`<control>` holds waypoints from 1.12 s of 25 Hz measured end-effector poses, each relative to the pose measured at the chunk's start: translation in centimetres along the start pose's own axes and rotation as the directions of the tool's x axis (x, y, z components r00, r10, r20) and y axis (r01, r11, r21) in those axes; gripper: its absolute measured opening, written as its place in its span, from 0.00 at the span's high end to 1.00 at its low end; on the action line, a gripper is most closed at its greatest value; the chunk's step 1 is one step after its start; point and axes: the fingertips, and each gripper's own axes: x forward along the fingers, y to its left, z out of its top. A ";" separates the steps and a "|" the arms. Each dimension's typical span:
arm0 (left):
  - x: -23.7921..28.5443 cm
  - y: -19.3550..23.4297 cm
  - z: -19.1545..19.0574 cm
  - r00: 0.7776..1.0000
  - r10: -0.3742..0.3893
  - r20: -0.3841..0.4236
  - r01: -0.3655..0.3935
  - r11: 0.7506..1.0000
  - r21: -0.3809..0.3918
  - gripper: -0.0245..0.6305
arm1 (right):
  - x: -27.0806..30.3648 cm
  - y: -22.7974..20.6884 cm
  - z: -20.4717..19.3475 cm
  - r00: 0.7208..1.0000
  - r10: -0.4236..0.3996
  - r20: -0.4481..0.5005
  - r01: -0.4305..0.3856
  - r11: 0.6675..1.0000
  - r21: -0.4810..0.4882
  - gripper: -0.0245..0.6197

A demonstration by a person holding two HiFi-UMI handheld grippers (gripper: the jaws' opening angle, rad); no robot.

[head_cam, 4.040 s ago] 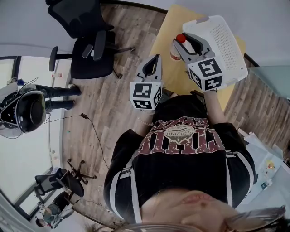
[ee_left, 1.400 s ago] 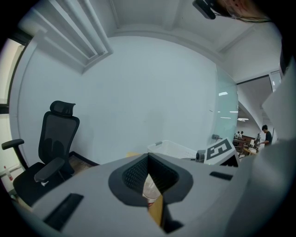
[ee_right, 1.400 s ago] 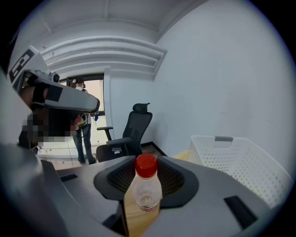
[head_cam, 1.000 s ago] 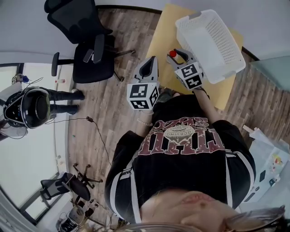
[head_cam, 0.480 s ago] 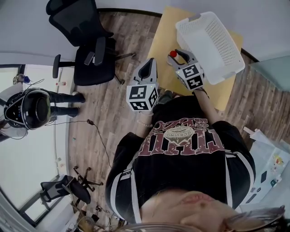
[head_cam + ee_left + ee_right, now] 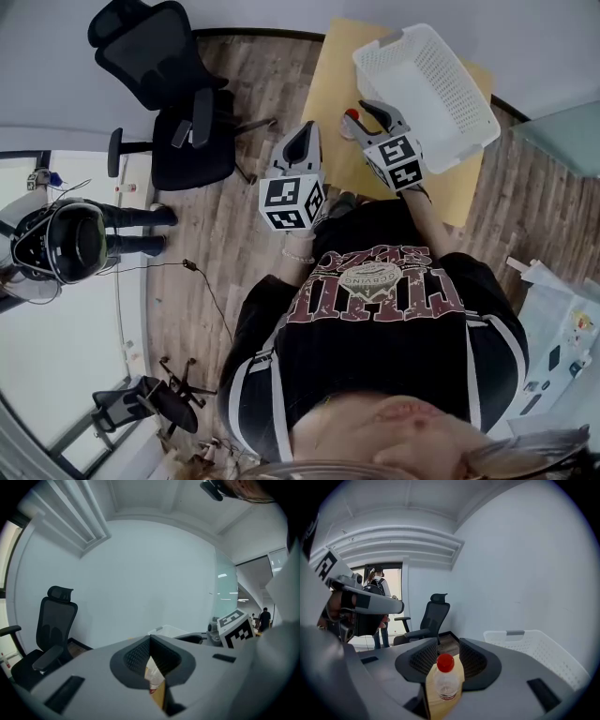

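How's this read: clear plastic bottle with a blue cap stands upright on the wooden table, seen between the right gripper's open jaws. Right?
Not quite: the cap is red, not blue, as the right gripper view shows. The clear plastic bottle does stand upright on the wooden table, seen between the right gripper's open jaws.

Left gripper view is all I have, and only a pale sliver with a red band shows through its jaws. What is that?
Observer: A clear bottle with a red cap. It stands upright on the wooden table, and the right gripper view shows it whole.
Operator: Is the right gripper gripping it?
Observer: No. The right gripper has its jaws apart. The bottle shows through the gap between them and neither jaw presses on it.
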 end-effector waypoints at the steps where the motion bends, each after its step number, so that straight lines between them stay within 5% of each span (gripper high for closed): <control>1: 0.1 -0.1 0.0 1.000 -0.005 -0.001 0.005 1.000 0.002 0.89 | -0.2 -0.1 0.2 1.000 -0.004 0.005 0.004 1.000 0.004 0.72; 28: 4.5 -6.7 0.9 0.974 -0.225 -0.036 0.227 0.972 0.066 0.89 | -7.0 -5.6 2.6 0.972 -0.209 0.103 0.200 0.975 0.092 0.78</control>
